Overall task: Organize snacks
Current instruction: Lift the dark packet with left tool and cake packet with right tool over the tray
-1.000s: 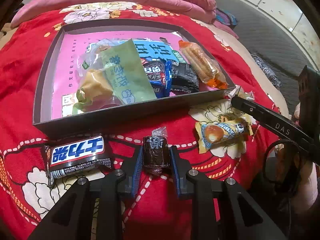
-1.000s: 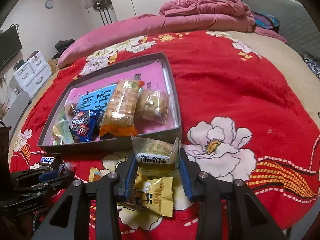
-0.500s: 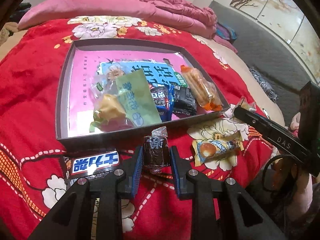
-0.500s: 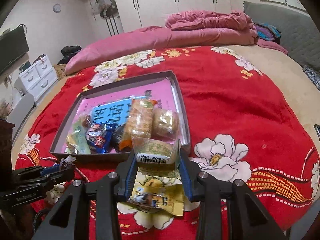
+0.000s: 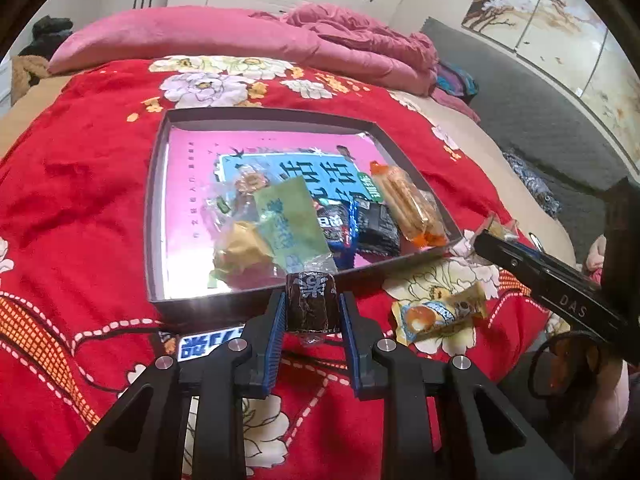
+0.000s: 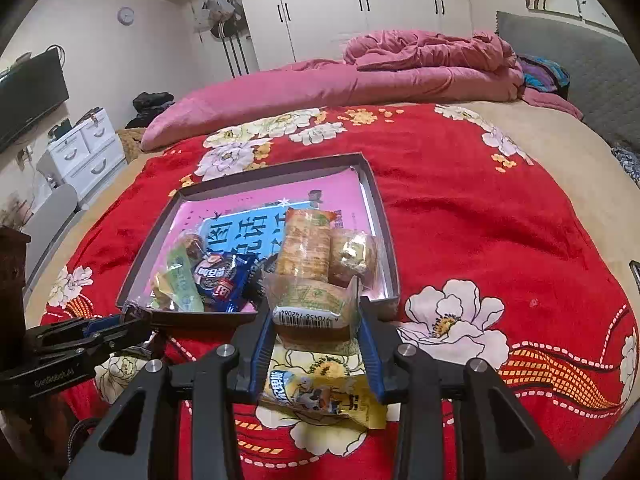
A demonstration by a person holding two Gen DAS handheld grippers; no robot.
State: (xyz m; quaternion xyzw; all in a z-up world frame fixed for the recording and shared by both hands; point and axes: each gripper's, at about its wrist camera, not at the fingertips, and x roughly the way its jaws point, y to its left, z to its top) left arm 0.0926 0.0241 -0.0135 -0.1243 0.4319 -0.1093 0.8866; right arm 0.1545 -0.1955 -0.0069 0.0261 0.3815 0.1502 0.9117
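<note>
Between the blue pads of the left gripper (image 5: 312,312) sits a small dark candy (image 5: 311,300), clamped and held just short of the tray's (image 5: 157,216) near wall. The right gripper (image 6: 316,320) is clamped on a clear-wrapped cake (image 6: 310,304), also right at the near wall, toward the tray's right corner.

Inside the tray lie a green packet (image 5: 290,224), a yellowish wrapped piece (image 5: 240,250), a blue cookie pack (image 6: 218,280), a black pack (image 5: 378,228), a long cracker pack (image 6: 306,246) and a round pastry (image 6: 354,256), all crowded at the near end. Sorting looks well along. Left out on the red blanket (image 6: 460,208) are a bar with a blue-and-white label (image 5: 204,346), partly hidden behind the left fingers, and a yellow packet (image 5: 438,312) beneath the right gripper.

The tray's far half is bare pink floor, so there is room to drop both pieces beyond the pile. Each must clear the low wall first. The two grippers are near each other at that edge, so they could bump.
</note>
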